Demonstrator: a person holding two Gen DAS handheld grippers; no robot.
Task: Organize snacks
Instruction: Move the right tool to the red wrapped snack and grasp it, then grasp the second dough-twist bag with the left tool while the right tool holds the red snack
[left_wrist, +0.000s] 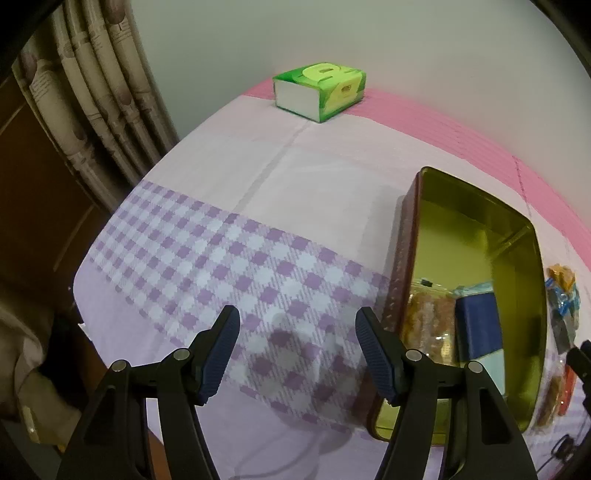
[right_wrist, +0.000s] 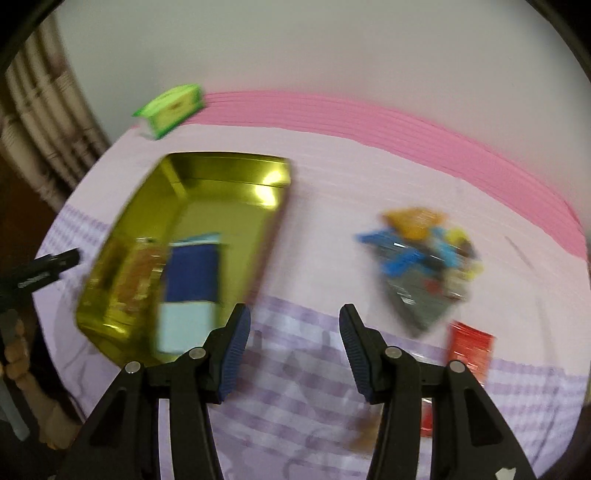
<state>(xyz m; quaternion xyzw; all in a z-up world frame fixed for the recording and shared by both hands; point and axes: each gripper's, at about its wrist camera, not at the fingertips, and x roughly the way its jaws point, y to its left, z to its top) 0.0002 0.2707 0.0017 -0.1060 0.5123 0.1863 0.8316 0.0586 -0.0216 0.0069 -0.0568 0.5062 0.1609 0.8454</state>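
Observation:
A gold tin box (left_wrist: 517, 236) (right_wrist: 207, 177) lies open on the lilac checked cloth. Inside it rest a blue-and-white packet (left_wrist: 478, 325) (right_wrist: 190, 291) and a clear pack of brownish snacks (left_wrist: 428, 317) (right_wrist: 136, 273). My left gripper (left_wrist: 297, 350) hangs open over the cloth, just left of the tin, with nothing between its fingers. My right gripper (right_wrist: 293, 350) is open and empty above the cloth, right of the tin. A bag of mixed colourful sweets (right_wrist: 424, 258) (left_wrist: 561, 295) and a red packet (right_wrist: 471, 350) lie to the right of the tin. The right wrist view is blurred.
A green tissue box (left_wrist: 321, 90) (right_wrist: 171, 105) stands at the far edge by the wall. A patterned curtain (left_wrist: 96, 92) hangs at the left. The table's left edge (left_wrist: 85, 280) drops off near my left gripper. A hand (right_wrist: 18, 362) shows at the lower left.

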